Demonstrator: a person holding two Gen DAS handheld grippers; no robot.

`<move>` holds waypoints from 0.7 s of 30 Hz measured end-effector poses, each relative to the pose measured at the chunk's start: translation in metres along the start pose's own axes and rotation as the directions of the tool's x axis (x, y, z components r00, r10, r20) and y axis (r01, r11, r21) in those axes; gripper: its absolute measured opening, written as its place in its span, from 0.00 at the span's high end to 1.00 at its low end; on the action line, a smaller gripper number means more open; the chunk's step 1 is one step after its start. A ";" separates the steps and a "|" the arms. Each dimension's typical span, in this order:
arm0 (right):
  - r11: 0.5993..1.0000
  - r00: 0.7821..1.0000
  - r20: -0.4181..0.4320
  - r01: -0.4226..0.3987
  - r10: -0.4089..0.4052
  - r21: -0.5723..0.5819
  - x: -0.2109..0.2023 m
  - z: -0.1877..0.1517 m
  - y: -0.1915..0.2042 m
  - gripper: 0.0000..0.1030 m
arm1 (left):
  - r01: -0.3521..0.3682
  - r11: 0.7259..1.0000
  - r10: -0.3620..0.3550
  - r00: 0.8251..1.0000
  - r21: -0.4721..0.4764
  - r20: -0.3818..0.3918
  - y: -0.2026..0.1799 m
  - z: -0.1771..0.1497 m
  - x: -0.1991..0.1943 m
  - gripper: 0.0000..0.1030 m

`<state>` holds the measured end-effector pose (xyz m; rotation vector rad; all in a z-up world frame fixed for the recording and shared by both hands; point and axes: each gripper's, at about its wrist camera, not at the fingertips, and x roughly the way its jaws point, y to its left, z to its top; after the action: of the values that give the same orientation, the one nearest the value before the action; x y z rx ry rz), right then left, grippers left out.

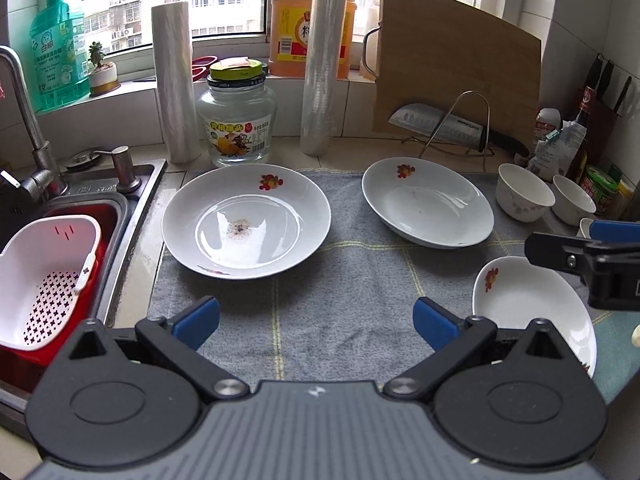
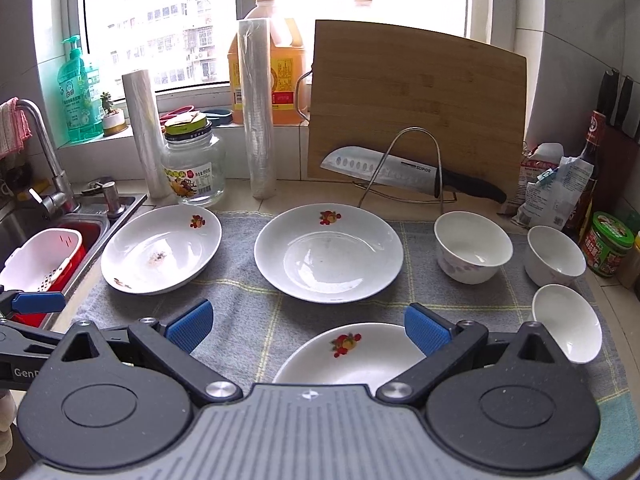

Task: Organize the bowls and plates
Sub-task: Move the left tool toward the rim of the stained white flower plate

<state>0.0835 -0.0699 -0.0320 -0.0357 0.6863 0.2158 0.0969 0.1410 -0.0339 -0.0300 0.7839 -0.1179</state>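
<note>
Both grippers are hovering wide apart, empty: left gripper (image 1: 316, 322) facing the soiled plate (image 1: 246, 220), right gripper (image 2: 307, 327) over the near plate (image 2: 352, 354). Bowls (image 2: 473, 246) are sitting unstacked on the towel (image 2: 240, 296), likely awaiting grouping.

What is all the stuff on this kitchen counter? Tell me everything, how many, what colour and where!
Plates: 3, white with fruit print, on the grey towel.
Small bowls: 3, white, right side of towel.
Glass jar: 1, clear with yellow-green lid, behind left plate.
Plastic wrap rolls: 2, clear, standing by the jar.
Cutting board: 1, wooden, leaning at the back.
Knife: 1, silver with black handle, on wire rack.
Oil jugs: 2, orange, windowsill.
Soap bottle: 1, green, windowsill.
Strainer basket: 1, white, in sink.
Left gripper: black and blue, open.
Right gripper: black and blue, open.
</note>
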 end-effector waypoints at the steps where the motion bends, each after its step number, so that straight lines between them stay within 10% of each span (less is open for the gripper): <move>1: 1.000 1.000 -0.001 -0.003 0.003 -0.001 0.005 0.001 0.006 0.00 | 0.012 1.000 -0.012 1.000 0.012 -0.001 0.007 0.002 0.003 0.01; 21: 0.995 0.991 -0.104 -0.087 0.082 -0.044 0.097 0.004 0.093 0.00 | 0.077 0.984 -0.069 0.996 0.159 -0.060 0.119 0.048 0.051 0.01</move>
<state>0.1396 0.0394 -0.0872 -0.0641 0.7850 0.3137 0.1781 0.2522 -0.0441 0.0984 0.8256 -0.2525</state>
